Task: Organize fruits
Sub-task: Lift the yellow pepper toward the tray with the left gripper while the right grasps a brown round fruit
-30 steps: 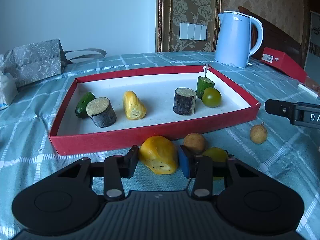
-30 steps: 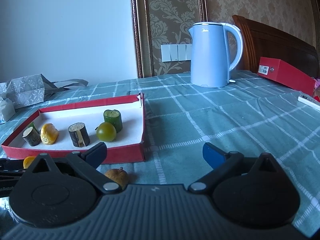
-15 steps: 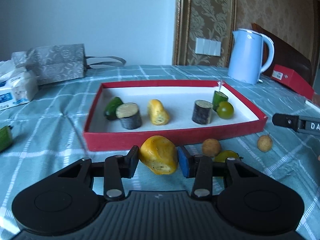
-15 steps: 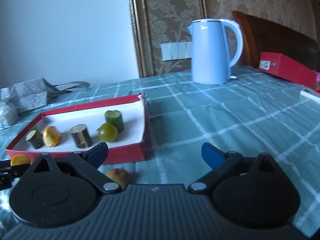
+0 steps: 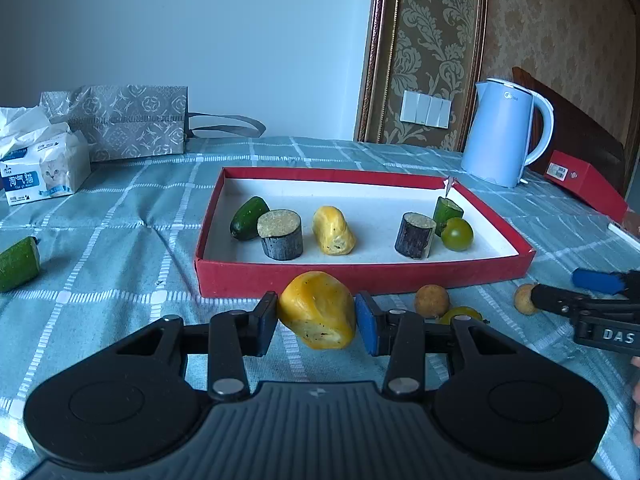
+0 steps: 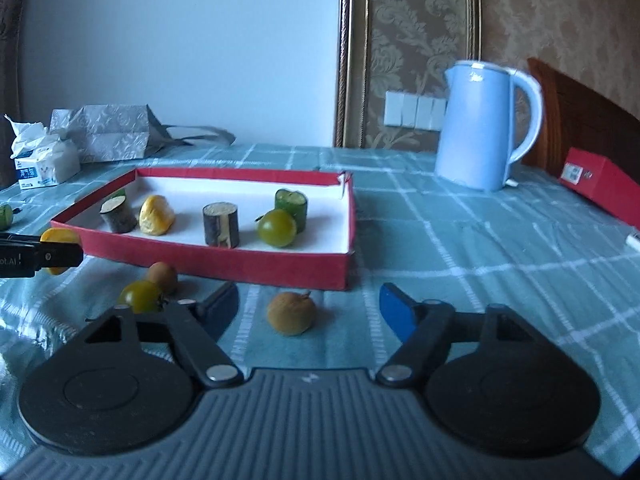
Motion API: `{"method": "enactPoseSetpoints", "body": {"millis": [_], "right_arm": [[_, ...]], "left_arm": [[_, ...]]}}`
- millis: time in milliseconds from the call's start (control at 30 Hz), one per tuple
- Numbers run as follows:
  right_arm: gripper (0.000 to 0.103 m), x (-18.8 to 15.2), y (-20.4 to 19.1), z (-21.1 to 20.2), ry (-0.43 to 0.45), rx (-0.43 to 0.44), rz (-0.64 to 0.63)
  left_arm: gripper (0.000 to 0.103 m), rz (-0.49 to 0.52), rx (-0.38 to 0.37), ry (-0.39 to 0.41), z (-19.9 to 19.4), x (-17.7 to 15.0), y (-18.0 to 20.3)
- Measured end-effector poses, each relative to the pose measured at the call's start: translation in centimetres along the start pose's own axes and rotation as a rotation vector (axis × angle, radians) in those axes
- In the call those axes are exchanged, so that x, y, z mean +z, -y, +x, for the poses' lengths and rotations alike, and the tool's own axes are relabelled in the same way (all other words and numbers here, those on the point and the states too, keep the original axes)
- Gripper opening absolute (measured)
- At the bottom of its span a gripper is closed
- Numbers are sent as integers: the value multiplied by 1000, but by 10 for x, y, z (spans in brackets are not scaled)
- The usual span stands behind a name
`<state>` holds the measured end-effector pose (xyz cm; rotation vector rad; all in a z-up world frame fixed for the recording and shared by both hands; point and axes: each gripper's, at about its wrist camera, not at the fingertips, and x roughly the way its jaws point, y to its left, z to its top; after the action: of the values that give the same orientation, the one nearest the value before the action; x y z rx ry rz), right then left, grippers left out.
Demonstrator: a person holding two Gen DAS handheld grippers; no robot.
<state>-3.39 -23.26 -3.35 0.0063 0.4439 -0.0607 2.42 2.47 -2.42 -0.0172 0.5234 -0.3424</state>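
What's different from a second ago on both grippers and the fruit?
The right hand-held gripper has swung toward the small brown fruit and its jaws have just been closing, now straddling it without touching. The left hand-held gripper has lifted the yellow fruit piece slightly, grip unchanged. The red tray and its pieces stayed put.

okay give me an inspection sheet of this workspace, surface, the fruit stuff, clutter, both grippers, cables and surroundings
Surface: teal checked tablecloth, wrinkled.
Job's things: red tray holding six pieces; brown round fruit, green tomato and cucumber piece lie outside.
Clutter: tissue pack, patterned bag, blue kettle, red box.
Grippers: left gripper clamps yellow fruit; right gripper open, jaws just closing around the brown round fruit, not touching.
Cables: nothing seen.
Surroundings: wall switches, patterned wallpaper.
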Motion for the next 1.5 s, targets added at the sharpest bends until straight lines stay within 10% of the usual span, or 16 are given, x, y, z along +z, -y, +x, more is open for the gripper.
{"method": "enactPoseSetpoints", "body": {"millis": [233,633,1500], "right_arm": [[43,5,1,25,-95,49,18],[29,4,1,37,-140,74,40],[29,7,15,19,-23,56,116]], "left_arm": [[41,-12,-17,-19,4,1,-1],[41,-26,-35,-44,10,1,-1],[41,-11,-40,40,8,34,13]]}}
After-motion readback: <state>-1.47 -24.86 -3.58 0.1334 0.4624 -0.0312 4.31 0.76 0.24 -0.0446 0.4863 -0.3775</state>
